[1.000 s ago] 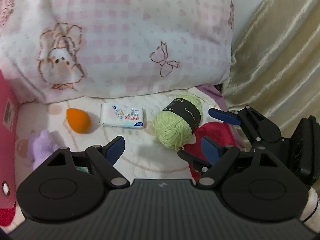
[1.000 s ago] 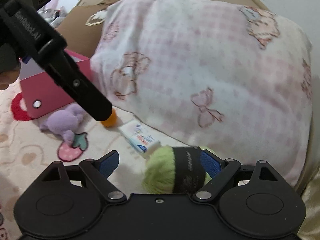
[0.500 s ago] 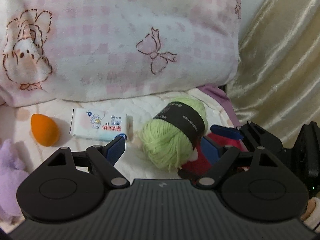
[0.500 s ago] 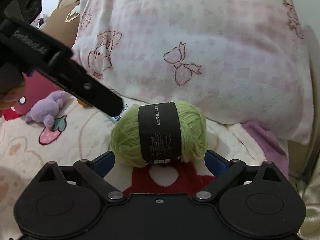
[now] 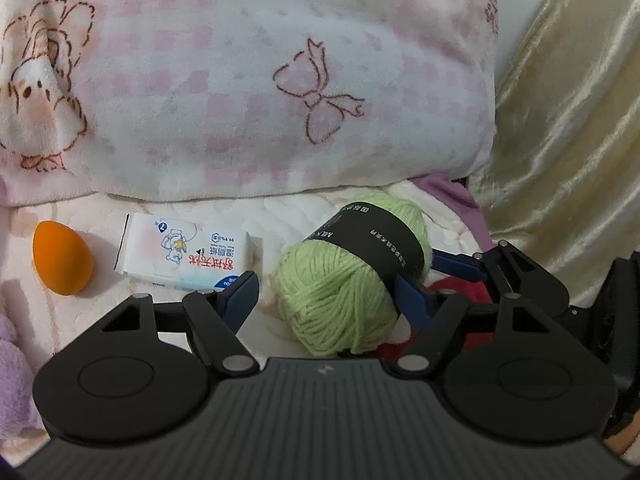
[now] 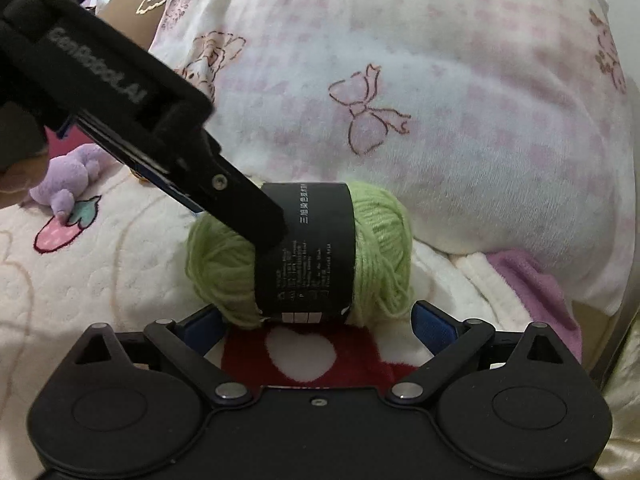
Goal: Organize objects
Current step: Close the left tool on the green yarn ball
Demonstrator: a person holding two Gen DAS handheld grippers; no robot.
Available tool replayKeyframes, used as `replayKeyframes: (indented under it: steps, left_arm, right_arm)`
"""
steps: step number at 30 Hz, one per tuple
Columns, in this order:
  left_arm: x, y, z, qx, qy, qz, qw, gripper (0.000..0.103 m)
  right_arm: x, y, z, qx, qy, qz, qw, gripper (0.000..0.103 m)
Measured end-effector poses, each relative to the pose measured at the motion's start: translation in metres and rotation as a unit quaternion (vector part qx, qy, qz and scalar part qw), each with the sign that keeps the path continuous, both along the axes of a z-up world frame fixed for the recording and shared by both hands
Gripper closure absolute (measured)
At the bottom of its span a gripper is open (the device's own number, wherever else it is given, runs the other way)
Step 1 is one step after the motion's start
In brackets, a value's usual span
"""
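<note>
A green yarn ball (image 5: 344, 280) with a black paper band lies on the blanket before the pillow; it also shows in the right wrist view (image 6: 304, 256). My left gripper (image 5: 326, 290) is open, its blue fingers on either side of the yarn's near end. My right gripper (image 6: 316, 322) is open just in front of the yarn, its fingers level with the yarn's near edge. The left gripper's black body (image 6: 140, 120) crosses the right wrist view and hides part of the yarn. An orange egg-shaped sponge (image 5: 62, 258) and a white tissue pack (image 5: 184, 252) lie left of the yarn.
A pink checked pillow (image 5: 248, 80) stands right behind the objects. A purple plush toy (image 6: 68, 180) lies to the left. A gold curtain (image 5: 568, 120) hangs on the right. The blanket (image 6: 80, 280) has strawberry and red heart prints.
Both grippers have moved in on the yarn ball. The left gripper's fingers now straddle it, and its body now covers part of the yarn in the right wrist view.
</note>
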State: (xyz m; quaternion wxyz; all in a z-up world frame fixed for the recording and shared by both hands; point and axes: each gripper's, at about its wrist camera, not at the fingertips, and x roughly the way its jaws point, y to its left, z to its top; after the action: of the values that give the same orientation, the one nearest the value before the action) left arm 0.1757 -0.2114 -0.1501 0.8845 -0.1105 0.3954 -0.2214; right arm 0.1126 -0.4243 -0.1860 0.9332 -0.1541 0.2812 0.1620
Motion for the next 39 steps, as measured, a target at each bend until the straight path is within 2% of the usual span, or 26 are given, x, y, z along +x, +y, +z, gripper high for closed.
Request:
replayKeyframes:
  steps: [6, 8, 10, 13, 18, 24, 27, 30, 33, 37, 39]
  left_arm:
    - [0.009, 0.007, -0.004, -0.04, 0.041, -0.01, 0.9983, 0.049]
    - [0.007, 0.007, -0.004, -0.038, 0.03, -0.003, 0.9988, 0.054]
    - [0.006, 0.007, -0.005, -0.021, 0.01, 0.005, 0.9997, 0.056]
    - [0.008, 0.008, -0.007, -0.019, 0.014, 0.003, 0.9997, 0.057]
    - [0.007, 0.009, -0.01, -0.027, 0.019, 0.007, 0.9994, 0.057]
    - [0.013, 0.021, -0.023, -0.072, 0.043, 0.033, 0.996, 0.056]
    - [0.015, 0.021, -0.023, -0.064, 0.041, 0.029, 0.9967, 0.056]
    - [0.016, 0.016, -0.019, -0.05, 0.029, 0.021, 0.9981, 0.062]
    - [0.016, 0.022, -0.013, -0.076, 0.039, 0.034, 0.9957, 0.067]
    - [0.012, 0.025, -0.007, -0.09, 0.042, 0.041, 0.9943, 0.069]
    - [0.01, 0.027, -0.004, -0.097, 0.05, 0.045, 0.993, 0.069]
  right_arm:
    - [-0.005, 0.012, 0.005, -0.038, -0.023, 0.017, 0.999, 0.003]
    - [-0.004, 0.012, 0.004, -0.031, -0.03, 0.024, 0.999, 0.003]
    - [0.005, 0.008, -0.003, -0.019, -0.018, 0.019, 0.999, 0.003]
    - [0.008, 0.006, -0.005, -0.003, -0.01, 0.014, 1.0, 0.003]
    - [-0.001, 0.014, -0.003, -0.028, -0.033, 0.022, 0.999, 0.004]
    - [0.0, 0.009, -0.007, -0.015, -0.024, 0.021, 0.999, 0.005]
    - [0.001, 0.01, -0.007, -0.011, -0.023, 0.022, 0.999, 0.005]
    - [0.0, 0.01, -0.005, 0.002, -0.012, 0.018, 1.0, 0.013]
    - [-0.001, 0.005, -0.001, 0.042, 0.001, 0.004, 0.999, 0.019]
    - [-0.002, 0.008, 0.005, 0.055, 0.004, -0.001, 0.998, 0.027]
    - [-0.004, 0.009, 0.007, 0.066, 0.013, -0.004, 0.998, 0.028]
